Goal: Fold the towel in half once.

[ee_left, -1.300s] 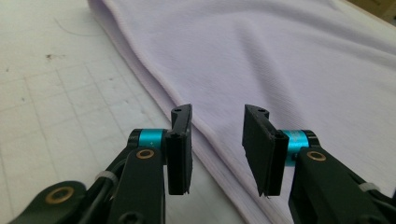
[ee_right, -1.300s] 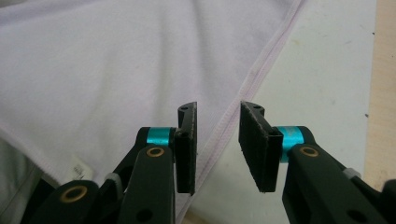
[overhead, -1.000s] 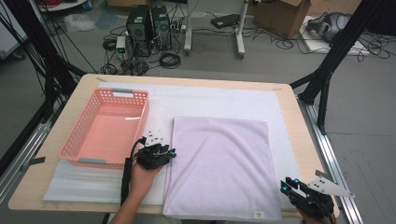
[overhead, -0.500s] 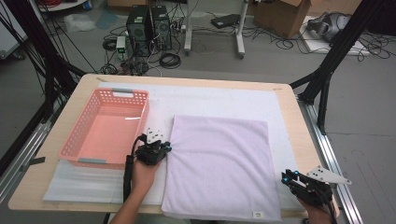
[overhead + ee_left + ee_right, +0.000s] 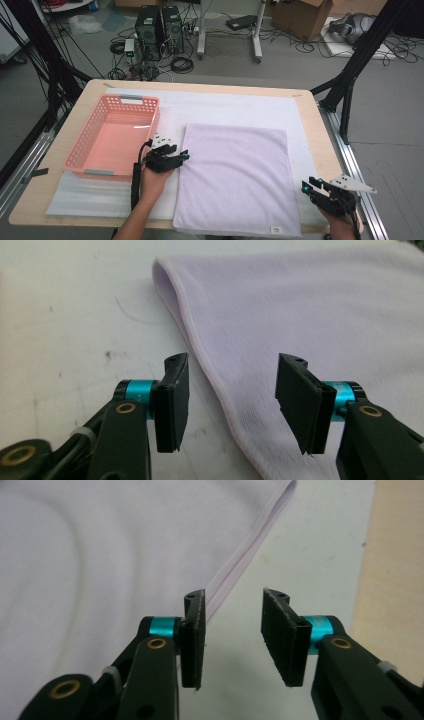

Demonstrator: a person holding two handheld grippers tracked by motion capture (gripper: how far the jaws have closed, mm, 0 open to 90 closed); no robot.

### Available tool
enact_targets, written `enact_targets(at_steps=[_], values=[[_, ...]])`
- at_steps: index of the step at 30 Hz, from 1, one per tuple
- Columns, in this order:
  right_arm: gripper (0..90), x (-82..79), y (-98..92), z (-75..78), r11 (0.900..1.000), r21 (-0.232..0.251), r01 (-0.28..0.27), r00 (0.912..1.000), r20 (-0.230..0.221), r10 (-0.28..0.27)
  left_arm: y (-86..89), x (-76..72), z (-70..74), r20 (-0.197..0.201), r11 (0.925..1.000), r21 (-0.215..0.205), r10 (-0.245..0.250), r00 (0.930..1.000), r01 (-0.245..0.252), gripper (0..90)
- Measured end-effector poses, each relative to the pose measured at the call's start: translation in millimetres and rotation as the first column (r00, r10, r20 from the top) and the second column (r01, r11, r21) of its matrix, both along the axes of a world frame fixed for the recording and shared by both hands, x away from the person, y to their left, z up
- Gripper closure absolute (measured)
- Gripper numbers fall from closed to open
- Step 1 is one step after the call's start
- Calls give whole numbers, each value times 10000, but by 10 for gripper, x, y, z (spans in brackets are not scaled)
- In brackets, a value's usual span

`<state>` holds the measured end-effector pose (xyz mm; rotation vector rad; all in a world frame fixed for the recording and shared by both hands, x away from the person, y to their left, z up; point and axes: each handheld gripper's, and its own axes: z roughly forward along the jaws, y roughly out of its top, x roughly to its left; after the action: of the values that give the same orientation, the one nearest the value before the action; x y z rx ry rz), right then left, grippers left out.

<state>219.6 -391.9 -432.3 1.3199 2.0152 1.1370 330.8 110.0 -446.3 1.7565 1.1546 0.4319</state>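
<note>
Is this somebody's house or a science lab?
Probably a lab or workshop. Computer towers and tangled cables sit on the bare floor, a black metal frame stands around the wooden table, and cardboard boxes wait behind.

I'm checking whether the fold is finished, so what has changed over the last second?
Both grippers have just been opening. The left gripper stands open astride the towel's left edge, pads not pressing it. The right gripper has drifted rightward off the towel's right edge and stands open beside it. The towel lies flat as before; the pink basket has not moved.
</note>
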Motion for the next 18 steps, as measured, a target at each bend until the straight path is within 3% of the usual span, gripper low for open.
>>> enact_targets(at_steps=[1,3,6,8,11,15,16,18], values=[[586,53,1,8,9999,55,93,10000,-10,-93,-3,42,-34,-111,9998,-143,118,9999,-120,475],[561,254,5,29,9994,-54,355,9993,-82,-356,-12,102,-42,-614,9999,-42,163,9980,-166,477],[534,570,43,48,9983,-169,562,9976,-397,-569,-55,172,2,-490,10000,-9,20,9988,-20,468],[514,769,98,57,9993,39,379,9977,-556,-376,-77,250,38,-615,9999,-36,-127,9980,125,486],[480,1025,214,58,9993,-165,331,9973,-649,-341,-98,398,57,-671,9999,4,166,9976,-166,484],[462,1253,287,32,9979,-378,522,9943,-912,-554,-135,572,33,-772,9988,304,395,9962,-372,449],[475,1304,301,21,9978,-352,562,9925,-1063,-596,-134,599,11,-704,9985,219,518,9962,-504,447],[479,1381,318,-14,9977,-438,510,9899,-1299,-563,-120,648,-59,-1073,9966,218,812,9909,-793,412]])
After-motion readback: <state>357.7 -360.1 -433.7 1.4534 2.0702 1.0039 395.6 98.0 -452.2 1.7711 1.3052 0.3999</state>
